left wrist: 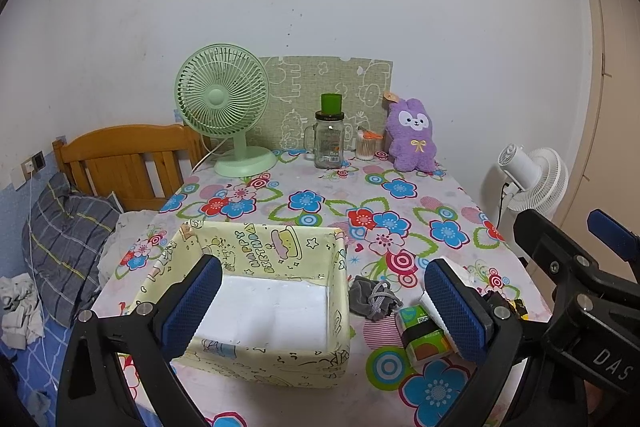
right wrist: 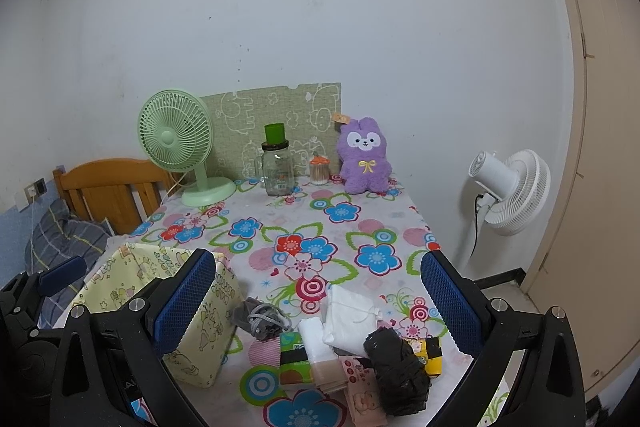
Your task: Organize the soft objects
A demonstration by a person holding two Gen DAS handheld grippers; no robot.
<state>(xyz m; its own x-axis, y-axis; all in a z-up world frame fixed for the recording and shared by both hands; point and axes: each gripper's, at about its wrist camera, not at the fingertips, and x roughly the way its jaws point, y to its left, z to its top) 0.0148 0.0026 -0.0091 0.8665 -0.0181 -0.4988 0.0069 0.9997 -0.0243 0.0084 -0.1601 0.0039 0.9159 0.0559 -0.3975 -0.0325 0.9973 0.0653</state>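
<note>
A pale yellow patterned box (left wrist: pixel 336 267) with a white bottom sits on the flowered table, empty; it also shows in the right wrist view (right wrist: pixel 200 343). My left gripper (left wrist: pixel 320 307) is open above the box. To the box's right lies a pile of soft items: a grey drawstring pouch (right wrist: pixel 260 319), a white cloth bag (right wrist: pixel 352 319), a green tissue pack (right wrist: pixel 294 357), a black crumpled bag (right wrist: pixel 400 371) and a pink packet (right wrist: pixel 364 395). My right gripper (right wrist: pixel 318 303) is open above this pile, touching nothing. A purple plush rabbit (right wrist: pixel 364 159) sits at the table's back.
At the back stand a green desk fan (right wrist: pixel 176 143), a glass jar with a green lid (right wrist: pixel 277 167) and a cotton-swab tub (right wrist: pixel 319 171). A bed with a wooden headboard (left wrist: pixel 120 163) is on the left. A white floor fan (right wrist: pixel 508 187) stands on the right.
</note>
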